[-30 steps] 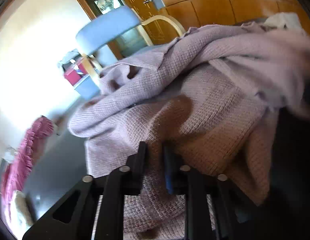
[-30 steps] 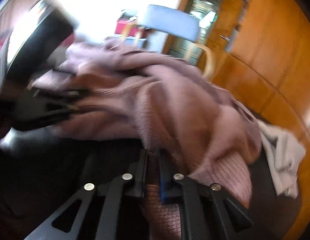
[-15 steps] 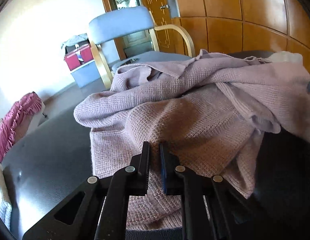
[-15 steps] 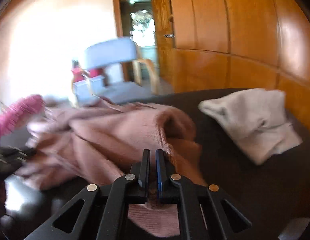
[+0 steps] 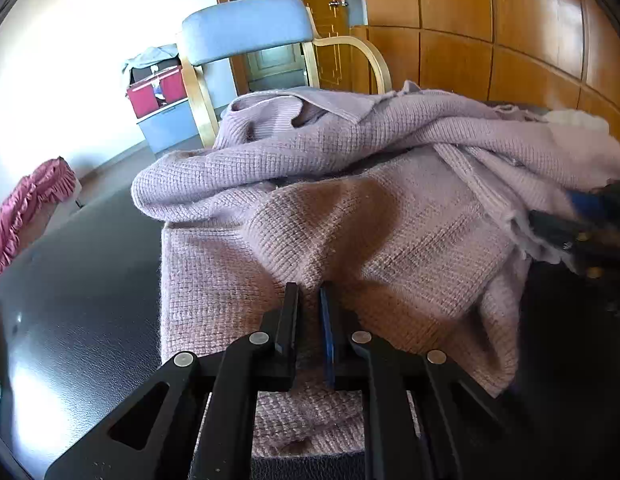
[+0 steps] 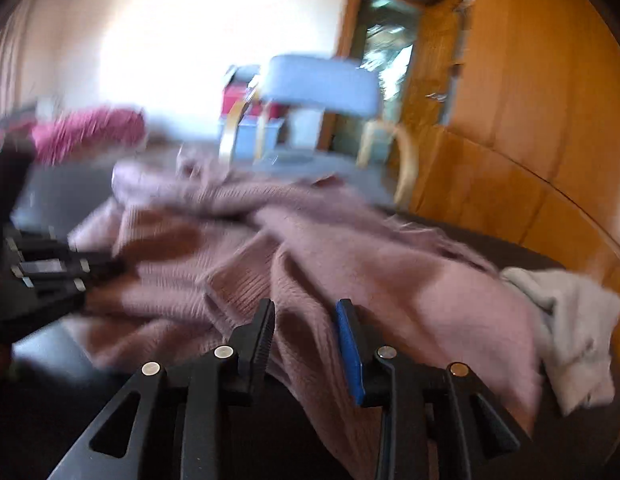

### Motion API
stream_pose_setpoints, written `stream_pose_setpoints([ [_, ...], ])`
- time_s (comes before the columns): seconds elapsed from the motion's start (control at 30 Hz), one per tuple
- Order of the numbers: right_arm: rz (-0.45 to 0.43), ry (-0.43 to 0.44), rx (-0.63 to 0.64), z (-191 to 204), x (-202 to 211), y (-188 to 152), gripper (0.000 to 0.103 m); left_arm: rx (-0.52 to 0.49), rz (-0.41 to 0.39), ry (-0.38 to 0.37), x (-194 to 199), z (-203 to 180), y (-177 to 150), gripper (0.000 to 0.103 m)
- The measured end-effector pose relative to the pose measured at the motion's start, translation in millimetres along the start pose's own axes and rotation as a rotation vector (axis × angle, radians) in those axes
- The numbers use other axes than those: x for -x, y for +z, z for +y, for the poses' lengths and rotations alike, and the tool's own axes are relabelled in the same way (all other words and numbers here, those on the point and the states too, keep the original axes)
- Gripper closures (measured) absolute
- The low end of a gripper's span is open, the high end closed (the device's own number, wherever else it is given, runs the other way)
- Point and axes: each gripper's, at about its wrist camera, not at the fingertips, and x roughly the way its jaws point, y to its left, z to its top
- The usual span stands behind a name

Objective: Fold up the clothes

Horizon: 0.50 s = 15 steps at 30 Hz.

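Observation:
A mauve knitted sweater point(image 5: 350, 208) lies bunched on the black table point(image 5: 78, 280). My left gripper point(image 5: 309, 292) is shut on a pinched ridge of its near part. In the right wrist view the same sweater point(image 6: 330, 252) spreads across the table, blurred by motion. My right gripper point(image 6: 306, 312) stands open just above the knit, with nothing clamped between its fingers. The right gripper's black fingers point(image 5: 582, 232) show at the right edge of the left wrist view, against the sweater's side. The left gripper point(image 6: 70, 268) shows at the left of the right wrist view.
A folded pale grey garment point(image 6: 570, 320) lies on the table to the right of the sweater. A blue chair with a bent-wood frame point(image 5: 250, 28) stands behind the table. Wooden wall panels point(image 5: 490, 40) run along the right. A pink ruffled cloth point(image 5: 26, 208) lies far left.
My right gripper has let go of the sweater and opened; it was shut on a fold half a second ago. The sweater has dropped onto the table. My left gripper keeps its hold.

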Motion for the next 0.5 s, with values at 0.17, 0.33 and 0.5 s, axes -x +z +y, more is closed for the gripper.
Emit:
stream_pose_setpoints([
  [0.17,0.021,-0.086,0.033,5.6,-5.2,0.6,0.093,0.009,0.002,-0.006,-1.8,0.6,-1.8,0.091],
  [0.33,-0.076,-0.217,-0.127,-48.1,30.2,-0.3,0.093,0.017,0.002,-0.013,-2.6,3.0,-3.3,0.091],
  [0.5,-0.150,-0.376,-0.266,-111.8,65.8,-3.7,0.093,0.022,0.004,-0.014,-3.6,4.1,-2.2,0.090],
])
